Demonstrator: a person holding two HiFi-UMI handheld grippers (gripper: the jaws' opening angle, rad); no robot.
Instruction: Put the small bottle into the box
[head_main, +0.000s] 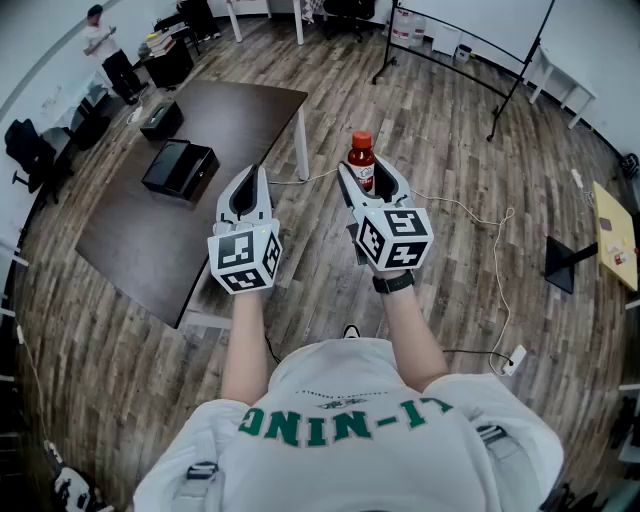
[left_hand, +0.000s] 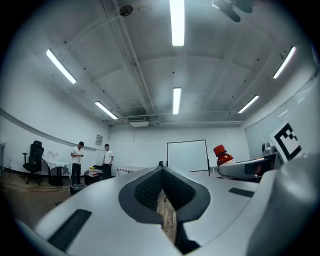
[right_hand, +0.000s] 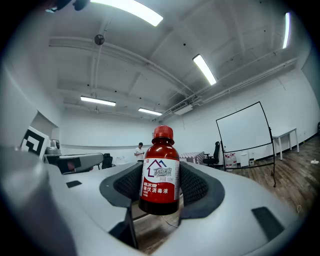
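A small dark-red bottle (right_hand: 159, 175) with a red cap and a red-and-white label stands upright between the pads of my right gripper (right_hand: 160, 184), which is shut on it. In the head view the bottle (head_main: 361, 160) sticks up from the right gripper (head_main: 367, 180), held above the wooden floor. My left gripper (head_main: 248, 190) is level with it on the left, its jaws closed together with nothing between them (left_hand: 162, 192). The black open box (head_main: 178, 168) lies on the dark table (head_main: 160, 250) to the left. From the left gripper view the bottle (left_hand: 222, 155) shows at the right.
A second dark case (head_main: 160, 118) sits further back on the table. A white table leg (head_main: 302, 140) stands between the table and the grippers. A cable (head_main: 480, 220) runs across the floor at the right. People stand at the far wall (left_hand: 77, 162).
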